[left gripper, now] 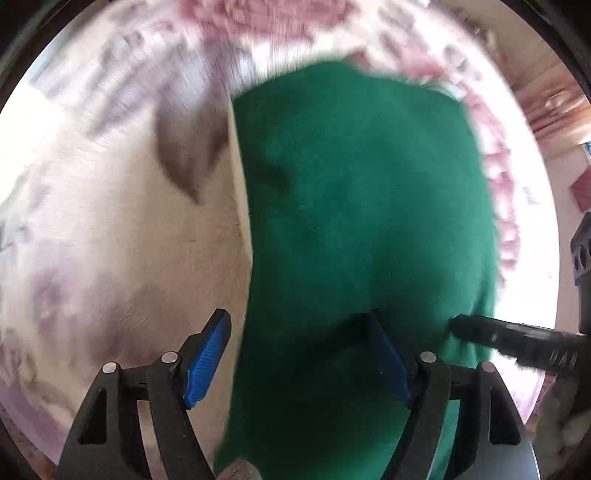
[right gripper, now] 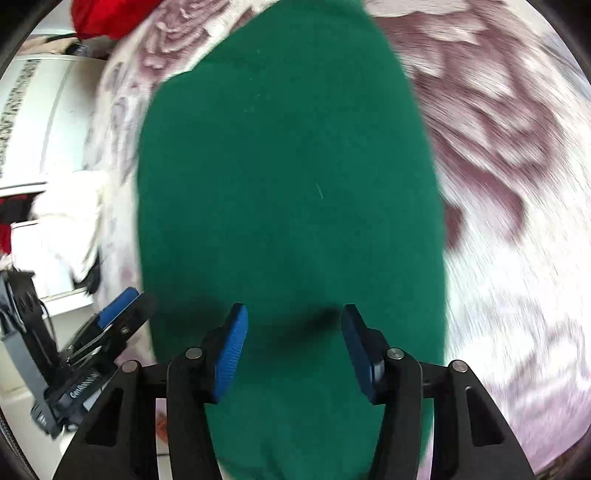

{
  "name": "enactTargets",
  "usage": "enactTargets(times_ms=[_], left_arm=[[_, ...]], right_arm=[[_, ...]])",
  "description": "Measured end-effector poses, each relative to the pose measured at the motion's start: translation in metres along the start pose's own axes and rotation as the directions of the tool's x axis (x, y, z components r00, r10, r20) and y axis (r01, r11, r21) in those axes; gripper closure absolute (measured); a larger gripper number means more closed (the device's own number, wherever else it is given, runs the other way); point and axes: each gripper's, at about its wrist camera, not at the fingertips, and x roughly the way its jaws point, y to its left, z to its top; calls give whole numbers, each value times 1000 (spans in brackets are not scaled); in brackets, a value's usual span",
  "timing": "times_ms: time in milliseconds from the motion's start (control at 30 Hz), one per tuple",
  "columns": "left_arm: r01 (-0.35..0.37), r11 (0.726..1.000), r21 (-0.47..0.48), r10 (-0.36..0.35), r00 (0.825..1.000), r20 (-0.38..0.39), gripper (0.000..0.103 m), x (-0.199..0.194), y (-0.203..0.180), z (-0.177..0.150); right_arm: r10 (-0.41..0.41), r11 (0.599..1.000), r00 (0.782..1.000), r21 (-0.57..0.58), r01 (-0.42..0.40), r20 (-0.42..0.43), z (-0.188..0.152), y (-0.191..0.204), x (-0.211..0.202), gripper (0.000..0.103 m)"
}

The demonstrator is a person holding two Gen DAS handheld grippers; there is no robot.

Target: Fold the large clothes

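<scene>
A green garment (left gripper: 362, 206) lies as a long folded strip on a floral pink-and-white bedspread (left gripper: 110, 236). My left gripper (left gripper: 299, 325) is open, its blue pads straddling the garment's near left edge. The right gripper's black finger (left gripper: 517, 339) reaches in from the right onto the green cloth. In the right wrist view the garment (right gripper: 288, 184) fills the middle and my right gripper (right gripper: 295, 325) is open just above its near end. The left gripper (right gripper: 118, 317) shows at the lower left beside the cloth.
A red cloth (right gripper: 107, 18) lies at the far top left of the bed. White furniture (right gripper: 33, 122) and white items stand left of the bed. A wooden wall (left gripper: 554, 107) is at the upper right.
</scene>
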Motion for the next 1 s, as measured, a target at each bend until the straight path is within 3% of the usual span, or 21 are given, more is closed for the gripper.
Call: enactTargets(times_ms=[100,167,233,267,333,467,633,733,800,867,933,967,1000], left_arm=[[86,993,-77,-90,995,-45,1,33,23,13],[150,982,-116,-155,987,-37,2,28,36,7],[124,987,-106,-126,992,-18,5,13,40,-5],[78,993,-90,-79,997,-10,5,-2,42,-19],[62,995,-84,-61,998,7,5,-28,47,-53],[69,991,-117,-72,997,-14,5,-59,59,-128],[74,971,-227,-108,984,-143,5,-62,66,-227],[61,958,-281,-122,971,-205,5,-51,59,-281],[68,954,-292,-142,961,-238,5,-41,48,-310],[83,955,-285,-152,961,-230,7,-38,40,-330],[77,960,-271,-137,968,-212,29,-38,33,-344],[88,958,-274,-145,970,-195,63,-39,30,-349],[106,953,-285,-160,971,-175,90,-41,27,-353]], right_arm=[[4,1000,999,28,-3,-36,5,-10,32,50],[50,998,996,51,-47,-71,12,-16,25,50],[84,996,992,40,-81,-92,5,-23,11,50],[85,996,989,33,-82,-117,-4,-28,2,49],[98,995,984,32,-94,-147,-27,-41,-15,49],[118,992,972,72,-106,-204,-116,-91,-54,44],[87,986,952,163,-40,-294,-212,-141,-68,42],[112,972,934,233,-32,-340,-278,-178,-51,42],[113,968,928,251,-21,-356,-305,-191,-22,42],[129,967,930,250,-42,-344,-318,-181,5,42],[162,965,919,251,-72,-359,-331,-190,24,42],[176,966,918,244,-91,-355,-339,-187,30,43],[187,961,928,254,-106,-323,-345,-190,31,61]])
